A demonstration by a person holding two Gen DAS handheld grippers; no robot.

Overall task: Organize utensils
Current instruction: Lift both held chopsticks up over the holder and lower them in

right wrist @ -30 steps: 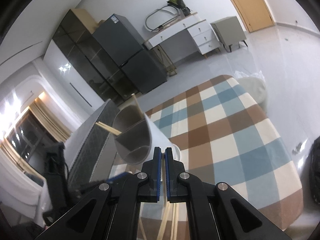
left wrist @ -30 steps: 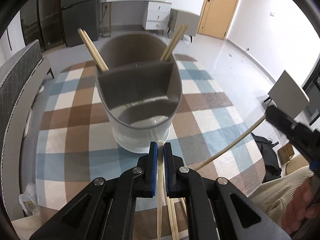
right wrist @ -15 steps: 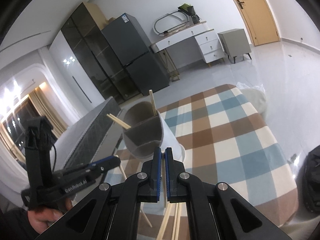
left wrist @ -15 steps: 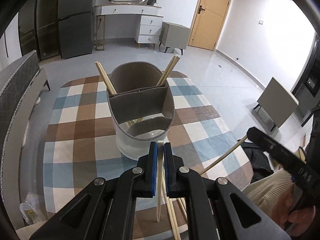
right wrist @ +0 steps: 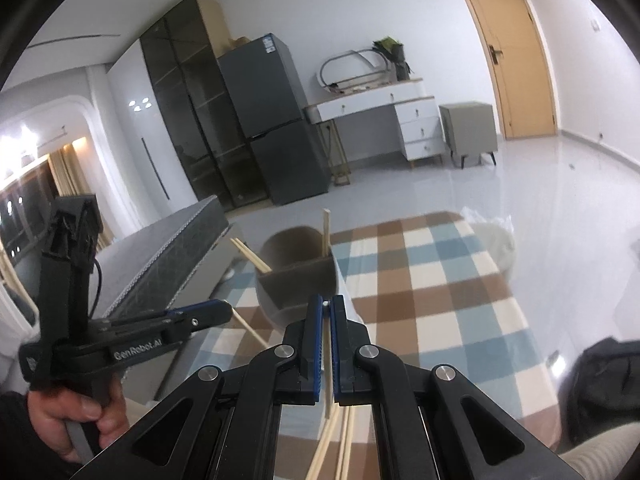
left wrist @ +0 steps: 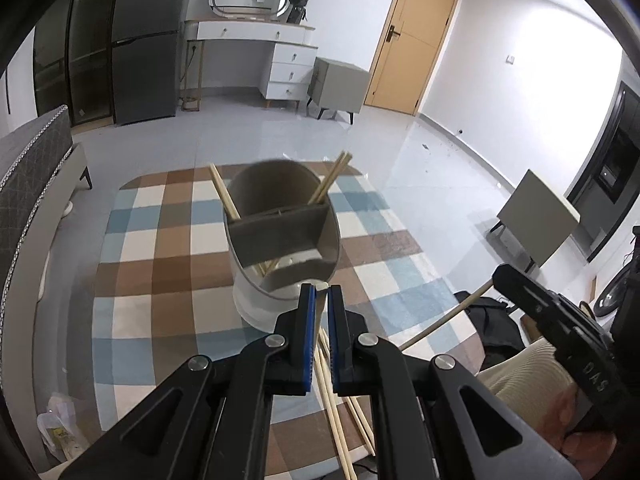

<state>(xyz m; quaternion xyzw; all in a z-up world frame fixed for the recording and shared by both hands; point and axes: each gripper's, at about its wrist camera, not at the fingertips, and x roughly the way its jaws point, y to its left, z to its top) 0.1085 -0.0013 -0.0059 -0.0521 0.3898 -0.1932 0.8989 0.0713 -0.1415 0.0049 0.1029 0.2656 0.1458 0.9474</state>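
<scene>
The left gripper (left wrist: 318, 294) and the right gripper (right wrist: 326, 308) each clamp 1 chopstick above the checked table (left wrist: 160, 280). The holder (left wrist: 280, 240) stands mid-table, chopsticks in its back compartment, bare cloth around it. Loose chopsticks (left wrist: 340, 420) lie at the near edge. "GenRobot.AI" reads on the left gripper's side.

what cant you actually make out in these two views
- Left wrist view: lower ends of the chopsticks in the holder, hidden by its divider and walls.
- Left wrist view: loose chopsticks on the table, count unclear, partly behind the left gripper.
- Right wrist view: the right gripper covers the holder's front compartment.
</scene>
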